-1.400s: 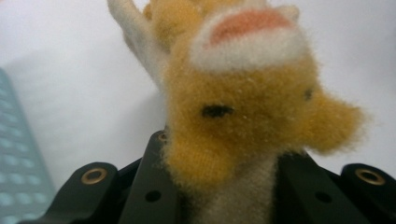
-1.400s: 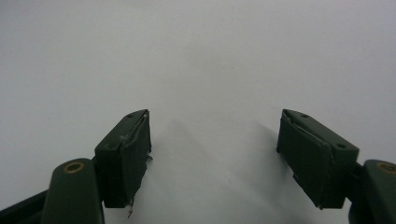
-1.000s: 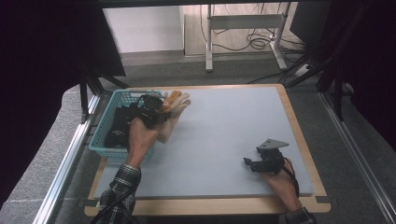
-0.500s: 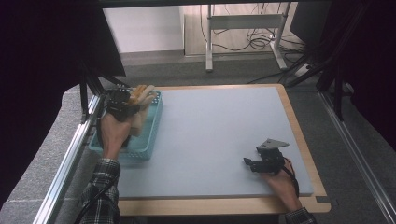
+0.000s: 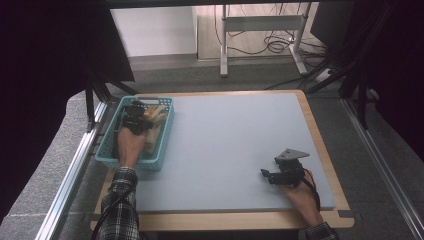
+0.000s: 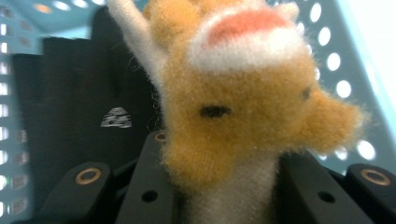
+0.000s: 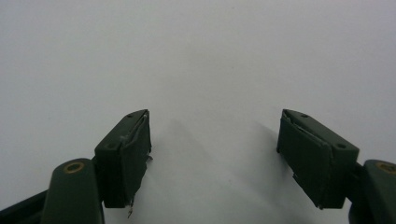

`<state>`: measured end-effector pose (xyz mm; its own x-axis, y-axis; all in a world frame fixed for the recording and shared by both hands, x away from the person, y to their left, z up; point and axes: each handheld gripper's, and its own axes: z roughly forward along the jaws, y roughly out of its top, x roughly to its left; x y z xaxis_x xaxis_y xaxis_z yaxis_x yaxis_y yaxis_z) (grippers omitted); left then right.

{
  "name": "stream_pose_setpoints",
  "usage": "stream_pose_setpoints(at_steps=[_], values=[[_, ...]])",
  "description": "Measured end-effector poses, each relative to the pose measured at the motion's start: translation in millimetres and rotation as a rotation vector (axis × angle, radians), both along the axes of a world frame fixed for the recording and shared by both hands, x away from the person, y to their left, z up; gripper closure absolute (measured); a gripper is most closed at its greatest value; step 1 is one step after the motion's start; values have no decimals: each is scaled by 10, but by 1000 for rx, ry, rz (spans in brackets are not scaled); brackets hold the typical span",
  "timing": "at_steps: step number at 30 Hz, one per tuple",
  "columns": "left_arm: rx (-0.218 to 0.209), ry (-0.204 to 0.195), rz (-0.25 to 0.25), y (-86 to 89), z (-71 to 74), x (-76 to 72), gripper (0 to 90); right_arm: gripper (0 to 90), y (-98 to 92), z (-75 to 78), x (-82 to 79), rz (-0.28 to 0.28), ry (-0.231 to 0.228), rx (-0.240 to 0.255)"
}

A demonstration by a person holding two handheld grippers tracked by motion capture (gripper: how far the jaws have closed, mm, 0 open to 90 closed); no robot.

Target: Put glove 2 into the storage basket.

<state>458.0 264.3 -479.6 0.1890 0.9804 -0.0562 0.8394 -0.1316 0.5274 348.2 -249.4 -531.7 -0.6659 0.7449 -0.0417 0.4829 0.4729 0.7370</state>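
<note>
Overhead, left tongs (image 5: 136,117) hang inside a teal basket (image 5: 163,135) at the far-left corner of the tabletop (image 5: 225,145), clenched on a plush toy (image 5: 154,116) seen there as a pale tan smudge. Closer, from the left gripper view, same plush toy (image 6: 243,102) turns fuzzy and detailed: orange-tan felted fur, white cheeks, a pink patch on top, a small dark stitched eye, a white neck pinched between the black jaws. Behind it, a black fabric item (image 6: 79,107) with a small grey emblem, lying against the perforated basket wall (image 6: 336,70). Near right on the tabletop, right tongs (image 5: 272,176) released, resting low under a grey three-cornered plate. From the right gripper view, matte blocky pads (image 7: 130,149) spread wide over smooth pale-grey surface, nothing between.
</note>
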Motion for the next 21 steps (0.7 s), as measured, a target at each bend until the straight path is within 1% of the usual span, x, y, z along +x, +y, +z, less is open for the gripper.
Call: stream_pose_setpoints(at_steps=[1,3,5,6,8,9,10,11,12,13,15,16,18,19,21], values=[[7,8,-5,-26,-34,24,744,253,0,0,0,0,0,0],[3,25,-8,-72,-101,70,737,252,0,0,0,0,0,0],[7,40,-20,-97,-131,97,716,252,0,0,0,0,0,0],[13,54,-33,-113,-139,111,694,252,0,0,0,0,0,0],[10,88,-48,-124,-148,130,605,251,0,0,0,0,0,0],[16,119,-54,-131,-160,144,538,251,0,0,0,0,1,0],[33,137,-58,-140,-173,147,464,251,0,0,0,0,0,0],[57,145,-57,-142,-183,145,363,251,1,0,0,0,0,0],[65,142,-48,-134,-186,134,294,250,1,0,0,0,0,0],[58,133,-39,-122,-180,123,203,251,1,0,-1,0,0,-1],[37,102,-21,-69,-128,83,113,250,1,-1,-1,0,-1,-1],[22,87,-18,-52,-93,62,82,250,1,-1,-1,0,-1,-1],[-1,58,-27,-34,-19,27,61,250,1,-1,0,1,-1,-1],[5,33,-35,-23,45,6,56,250,1,-1,0,1,-1,-2],[-2,-6,-37,-20,119,-20,99,250,1,-1,-1,0,-2,-2]])
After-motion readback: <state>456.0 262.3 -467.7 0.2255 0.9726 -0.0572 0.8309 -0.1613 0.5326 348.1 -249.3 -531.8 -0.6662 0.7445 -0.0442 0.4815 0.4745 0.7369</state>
